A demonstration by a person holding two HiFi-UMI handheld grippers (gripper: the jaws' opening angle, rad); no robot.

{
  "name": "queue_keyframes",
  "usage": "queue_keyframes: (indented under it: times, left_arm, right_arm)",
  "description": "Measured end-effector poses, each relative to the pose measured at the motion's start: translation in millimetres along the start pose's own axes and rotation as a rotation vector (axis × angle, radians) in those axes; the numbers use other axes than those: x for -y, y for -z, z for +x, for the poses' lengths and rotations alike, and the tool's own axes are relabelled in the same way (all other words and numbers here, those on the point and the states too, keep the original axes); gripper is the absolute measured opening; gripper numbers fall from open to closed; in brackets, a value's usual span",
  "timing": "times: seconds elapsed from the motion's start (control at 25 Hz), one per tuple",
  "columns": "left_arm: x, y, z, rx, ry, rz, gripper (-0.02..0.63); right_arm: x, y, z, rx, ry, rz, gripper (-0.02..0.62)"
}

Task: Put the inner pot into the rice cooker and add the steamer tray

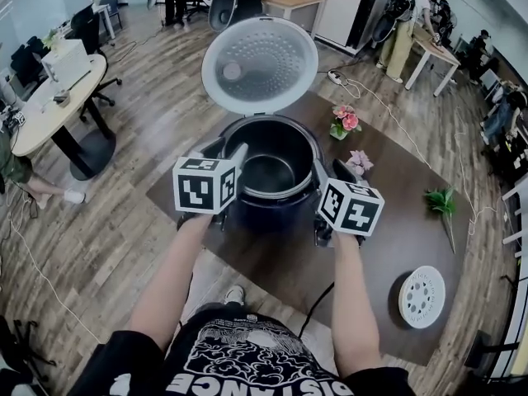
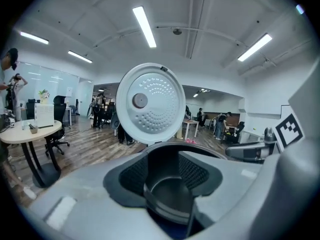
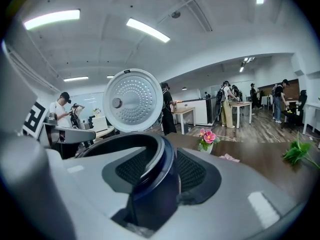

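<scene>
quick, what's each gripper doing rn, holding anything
left gripper: open, jaws astride the rim of the inner pot, pads not pressing on it.
right gripper: open, also astride the inner pot rim, apparently not gripping.

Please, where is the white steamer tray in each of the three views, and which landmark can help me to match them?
Head view: the steamer tray lies at the lower right, on the brown table.
Left gripper view: not in it.
Right gripper view: not in it.
Shared landmark: the open lid of the rice cooker stands raised in all three views.
</scene>
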State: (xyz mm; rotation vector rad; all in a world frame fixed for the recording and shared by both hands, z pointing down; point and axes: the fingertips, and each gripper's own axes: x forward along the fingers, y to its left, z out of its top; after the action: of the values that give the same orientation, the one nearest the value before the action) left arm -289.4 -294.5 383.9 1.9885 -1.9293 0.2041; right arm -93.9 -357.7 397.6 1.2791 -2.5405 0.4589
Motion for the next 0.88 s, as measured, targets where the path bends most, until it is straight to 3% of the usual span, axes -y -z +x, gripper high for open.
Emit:
queue_keyframes:
  times: [0.32, 0.6, 0.88]
  left_arm:
    - [80.5, -26.3, 7.4, 0.063, 0.143, 0.087, 0.184]
    - [196.4, -37.3, 34.0, 0.062, 0.367, 0.167, 0.184]
    - [296.0, -29.3, 39.2, 0.028, 0.589, 0.243, 0.186]
  right_arm:
    - [41.5, 5.8, -45.5, 0.031, 0.085, 0.002, 0.199]
    - [120.0, 9.3, -104.3, 0.065, 0.247, 0.067, 0.201]
    - [168.5, 23.4, -175.9, 0.084, 0.429, 0.14, 0.215]
